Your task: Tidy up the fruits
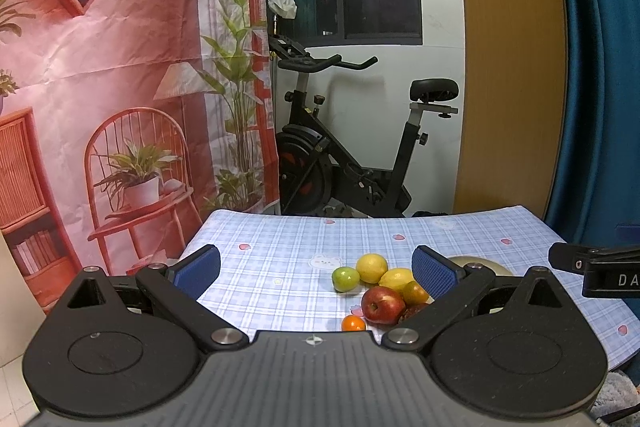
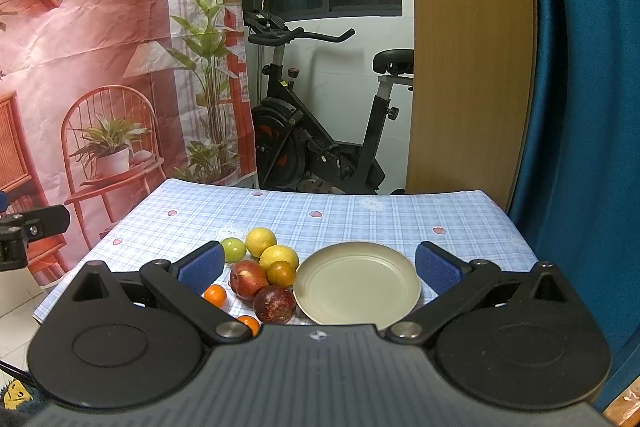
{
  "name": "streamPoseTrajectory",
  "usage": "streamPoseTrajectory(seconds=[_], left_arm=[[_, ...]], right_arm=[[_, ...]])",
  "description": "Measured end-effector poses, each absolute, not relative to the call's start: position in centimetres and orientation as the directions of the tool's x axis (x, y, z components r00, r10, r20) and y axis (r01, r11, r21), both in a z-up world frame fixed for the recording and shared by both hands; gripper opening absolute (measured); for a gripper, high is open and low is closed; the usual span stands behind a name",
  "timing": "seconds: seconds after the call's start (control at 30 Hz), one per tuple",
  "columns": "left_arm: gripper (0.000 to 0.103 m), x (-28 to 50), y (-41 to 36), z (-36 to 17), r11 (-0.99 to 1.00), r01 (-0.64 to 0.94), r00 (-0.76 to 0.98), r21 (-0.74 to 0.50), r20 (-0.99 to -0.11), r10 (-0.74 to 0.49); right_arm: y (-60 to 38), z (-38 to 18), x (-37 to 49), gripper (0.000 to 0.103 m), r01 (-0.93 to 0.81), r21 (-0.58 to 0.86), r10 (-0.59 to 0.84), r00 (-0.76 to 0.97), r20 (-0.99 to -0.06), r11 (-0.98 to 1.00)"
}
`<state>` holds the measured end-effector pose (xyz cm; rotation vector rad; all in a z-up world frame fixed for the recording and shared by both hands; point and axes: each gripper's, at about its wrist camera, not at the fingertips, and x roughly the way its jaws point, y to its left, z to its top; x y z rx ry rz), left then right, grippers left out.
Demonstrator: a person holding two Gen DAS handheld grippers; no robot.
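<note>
A cluster of fruit lies on the checked tablecloth (image 2: pixel 360 215): a green lime (image 2: pixel 233 249), two lemons (image 2: pixel 261 241) (image 2: pixel 279 256), a red apple (image 2: pixel 248 279), a dark red fruit (image 2: pixel 275 304), a brownish-orange fruit (image 2: pixel 281 273) and two small oranges (image 2: pixel 215 295) (image 2: pixel 249 323). A pale plate (image 2: pixel 358 285) sits empty just right of them. My right gripper (image 2: pixel 320 267) is open above the plate and fruit. My left gripper (image 1: pixel 316 269) is open, held back from the fruit; its view shows the apple (image 1: pixel 383 305), lime (image 1: pixel 345 279), a lemon (image 1: pixel 371 267) and the plate's rim (image 1: pixel 474 261).
An exercise bike (image 2: pixel 320 131) stands beyond the table's far edge. A printed backdrop (image 2: pixel 100 67) hangs on the left, a wooden panel (image 2: pixel 472 47) and blue curtain (image 2: pixel 580 107) on the right. The right gripper's body (image 1: pixel 600 269) shows in the left wrist view.
</note>
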<state>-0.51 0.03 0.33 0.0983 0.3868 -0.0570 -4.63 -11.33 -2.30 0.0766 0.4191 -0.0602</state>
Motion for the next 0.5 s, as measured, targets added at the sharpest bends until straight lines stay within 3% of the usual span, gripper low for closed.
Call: streamPoseTrajectory(seconds=[0.27,0.5], left_arm=[[0.103,-0.2,-0.2,0.2,0.993,0.057,0.918,0.102,-0.397,-0.012],[0.103,1.3,1.0,1.3,0.994,0.026,0.955,0.104,-0.296,0.006]], right_arm=[[-11.1,-2.5,-4.8,0.103,0.059,0.052,-0.033,0.912,-0.408,0.997],[-12.1,-1.7,-4.2,0.103,0.009,0.099,0.022,0.951,-0.309,0.995]])
